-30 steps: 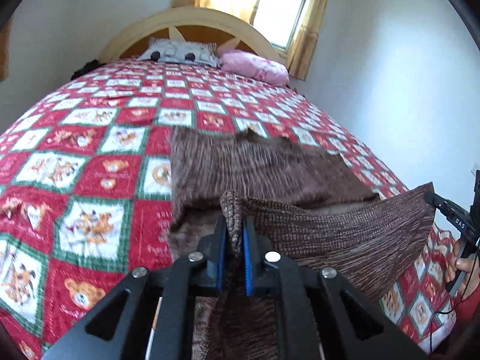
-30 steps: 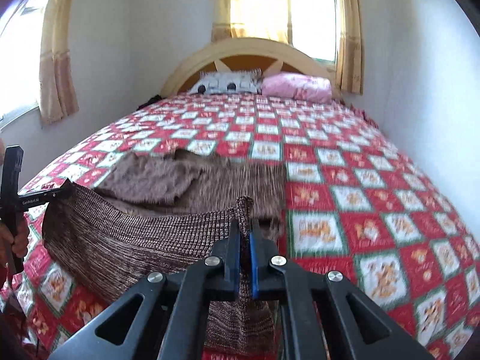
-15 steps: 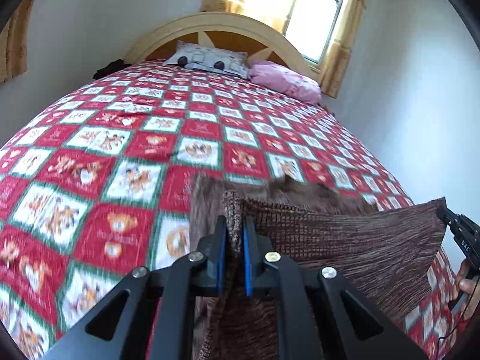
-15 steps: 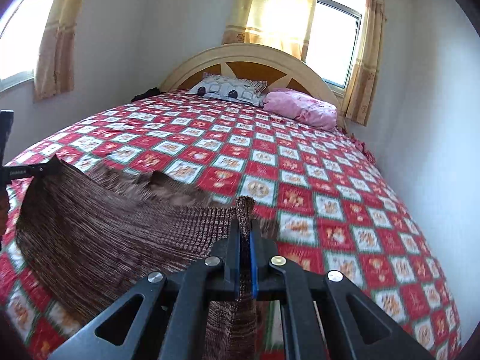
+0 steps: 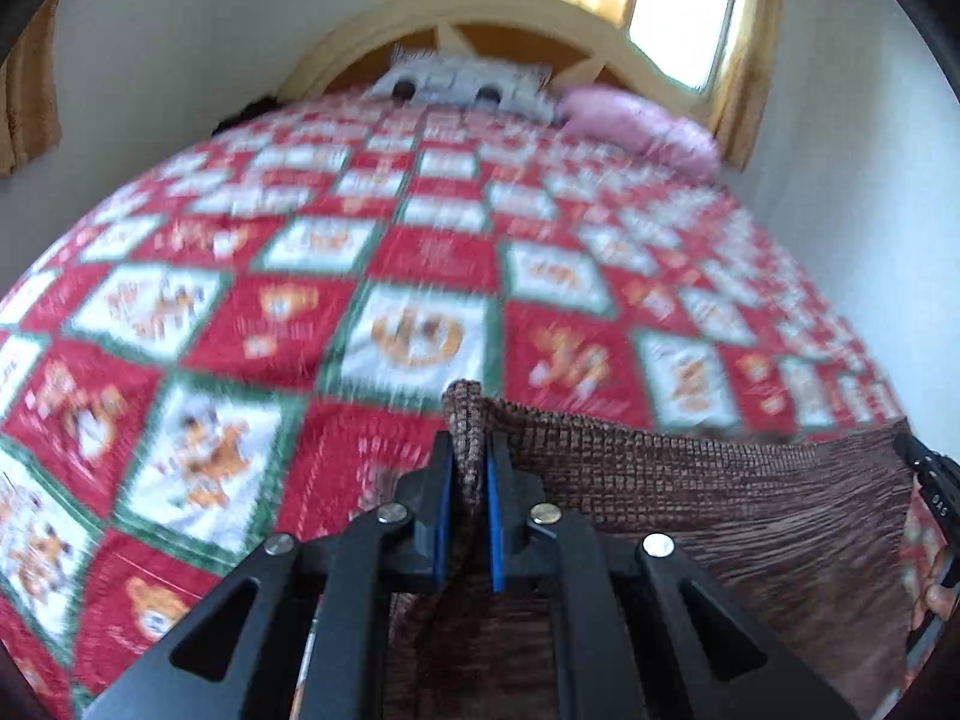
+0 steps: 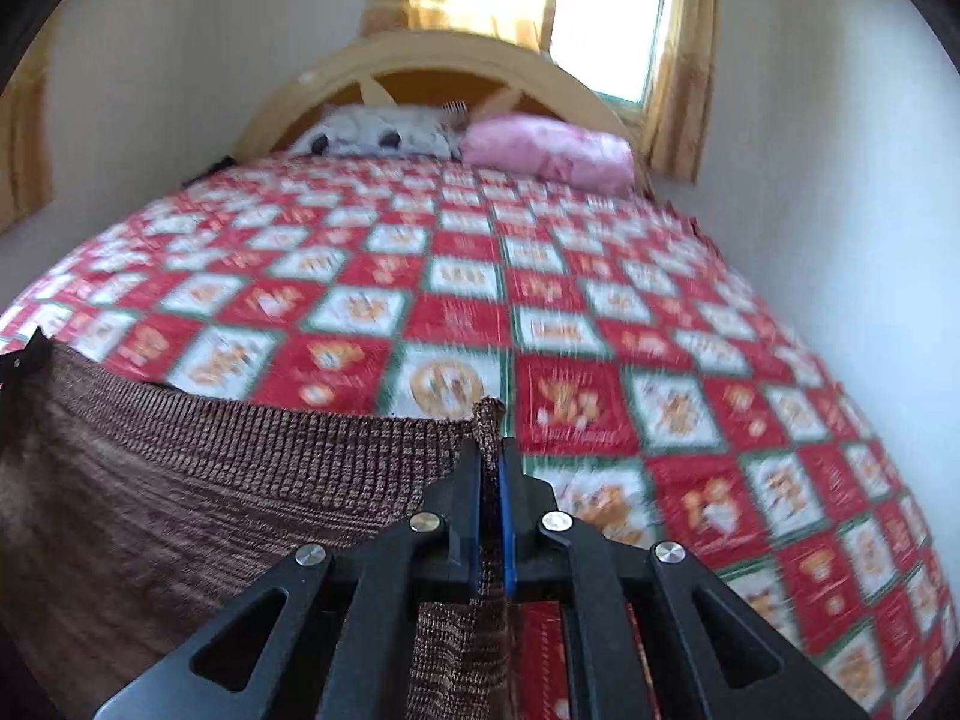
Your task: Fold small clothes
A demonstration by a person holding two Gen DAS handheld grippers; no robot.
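Observation:
A brown knitted garment [image 5: 690, 492] hangs stretched between my two grippers above the red patchwork bedspread [image 5: 420, 252]. My left gripper [image 5: 467, 450] is shut on the garment's left corner, which sticks up between the blue pads. In the right wrist view the same garment [image 6: 210, 480] spreads to the left, and my right gripper [image 6: 492, 462] is shut on its right corner. The right gripper's tip [image 5: 927, 474] shows at the right edge of the left wrist view. The part of the garment below the held edge is hidden behind the fabric.
The bed fills both views, with a grey patterned pillow [image 6: 378, 132] and a pink pillow [image 6: 546, 150] against a curved wooden headboard [image 6: 456, 66]. A white wall [image 6: 840, 180] runs close along the bed's right side. A curtained window [image 6: 600, 12] is behind the headboard.
Both grippers have carried the held edge forward over the bed toward the headboard. The lower part of the garment, earlier seen lying on the spread, is now hidden behind the raised fabric.

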